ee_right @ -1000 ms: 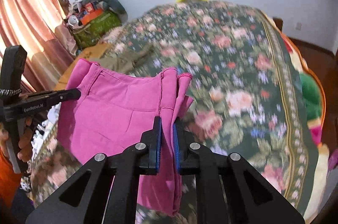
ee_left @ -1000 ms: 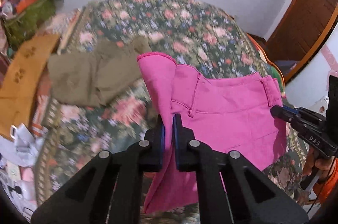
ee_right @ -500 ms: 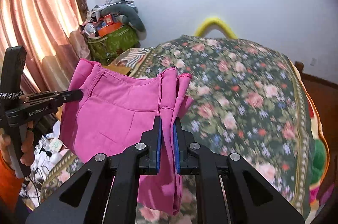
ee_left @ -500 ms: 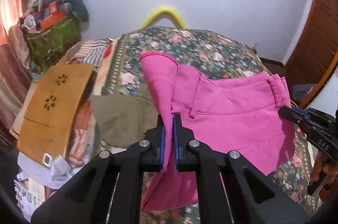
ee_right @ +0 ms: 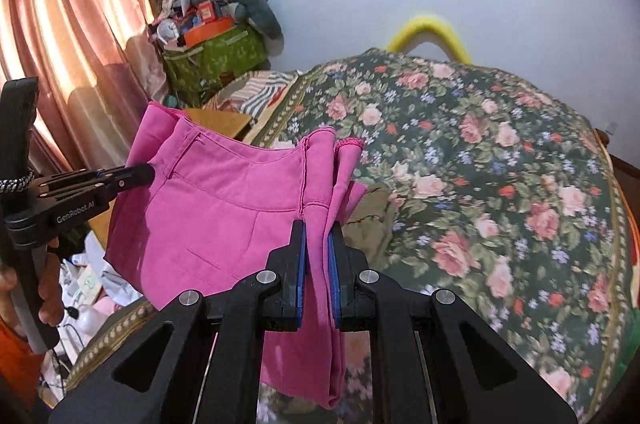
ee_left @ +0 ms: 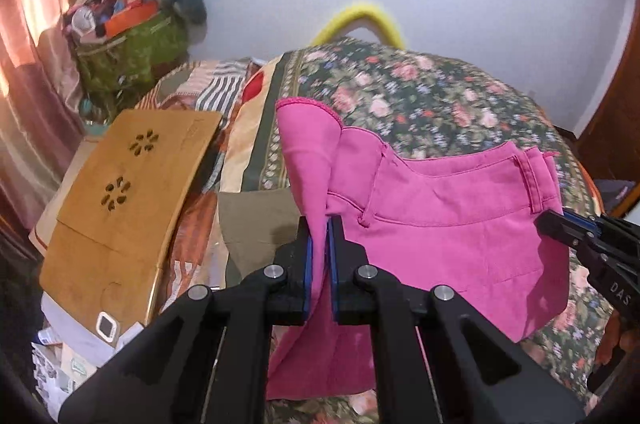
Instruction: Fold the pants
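Both fingers (ee_left: 307, 256) are clamping the bright pink cotton pants (ee_left: 440, 224), carrying them aloft; next: lowering flat onto the floral bedspread (ee_right: 500, 184) beyond the fingers

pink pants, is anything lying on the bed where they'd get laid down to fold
Mostly no. Both the left gripper and the right gripper are shut on the pink pants, holding them above the floral bedspread. That stretch looks bare, except for an olive garment lying just beyond the pants near the bed's edge.
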### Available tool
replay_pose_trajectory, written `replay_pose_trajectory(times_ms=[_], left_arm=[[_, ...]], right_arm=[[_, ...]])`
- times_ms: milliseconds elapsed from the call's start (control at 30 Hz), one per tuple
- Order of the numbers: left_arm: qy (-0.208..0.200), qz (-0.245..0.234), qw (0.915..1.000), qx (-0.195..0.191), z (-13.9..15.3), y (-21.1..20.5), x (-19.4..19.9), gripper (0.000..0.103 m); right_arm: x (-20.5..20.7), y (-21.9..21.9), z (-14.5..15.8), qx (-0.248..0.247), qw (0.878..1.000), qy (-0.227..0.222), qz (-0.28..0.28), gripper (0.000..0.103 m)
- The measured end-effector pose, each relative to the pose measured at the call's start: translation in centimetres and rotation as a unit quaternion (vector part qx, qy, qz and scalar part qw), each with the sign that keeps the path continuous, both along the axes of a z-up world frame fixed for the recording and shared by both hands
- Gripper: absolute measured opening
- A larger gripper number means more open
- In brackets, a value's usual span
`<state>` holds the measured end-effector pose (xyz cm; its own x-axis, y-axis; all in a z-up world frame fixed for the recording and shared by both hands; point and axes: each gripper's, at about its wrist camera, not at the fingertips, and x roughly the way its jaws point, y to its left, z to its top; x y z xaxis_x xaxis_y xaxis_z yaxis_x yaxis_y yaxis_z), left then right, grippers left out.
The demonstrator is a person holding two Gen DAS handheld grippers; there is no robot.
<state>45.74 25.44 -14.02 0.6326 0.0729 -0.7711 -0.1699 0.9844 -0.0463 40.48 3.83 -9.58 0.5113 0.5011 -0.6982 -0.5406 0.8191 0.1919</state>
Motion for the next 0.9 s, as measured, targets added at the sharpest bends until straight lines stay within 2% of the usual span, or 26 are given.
replay_pose_trajectory(times_ms=[267, 500, 567, 733, 833, 900], left_arm=[[0.029, 0.009, 0.9995, 0.009, -6.9, 2.2, 3.1, 0.006], [0.051, 0.016, 0.9985, 0.01, -11.1, 3.1, 4.7, 0.003], [0.056, 0.007, 0.9984, -0.004, -11.8, 3.3, 4.9, 0.003], [0.083, 0.007, 0.9965, 0.006, -12.5, 2.9, 4.4, 0.004], [0.086, 0.003, 0.9962, 0.008, -11.8, 2.4, 3.2, 0.007], [0.084, 0.001, 0.9964, 0.004, -10.8, 1.8, 2.0, 0.013]], right_arm=[[2.6, 3.8, -4.4, -0.035, 0.999, 0.012, 0.007, 0.009], [4.2, 4.6, -7.8, -0.051, 0.998, 0.04, -0.008, 0.009], [4.2, 4.6, -8.3, -0.061, 0.997, 0.041, -0.013, 0.009], [4.4, 3.9, -8.7, -0.07, 0.995, 0.071, -0.02, 0.015], [3.5, 3.2, -8.3, -0.082, 0.994, 0.074, -0.014, 0.027], [2.2, 2.7, -7.3, -0.08, 0.995, 0.061, -0.004, 0.033]])
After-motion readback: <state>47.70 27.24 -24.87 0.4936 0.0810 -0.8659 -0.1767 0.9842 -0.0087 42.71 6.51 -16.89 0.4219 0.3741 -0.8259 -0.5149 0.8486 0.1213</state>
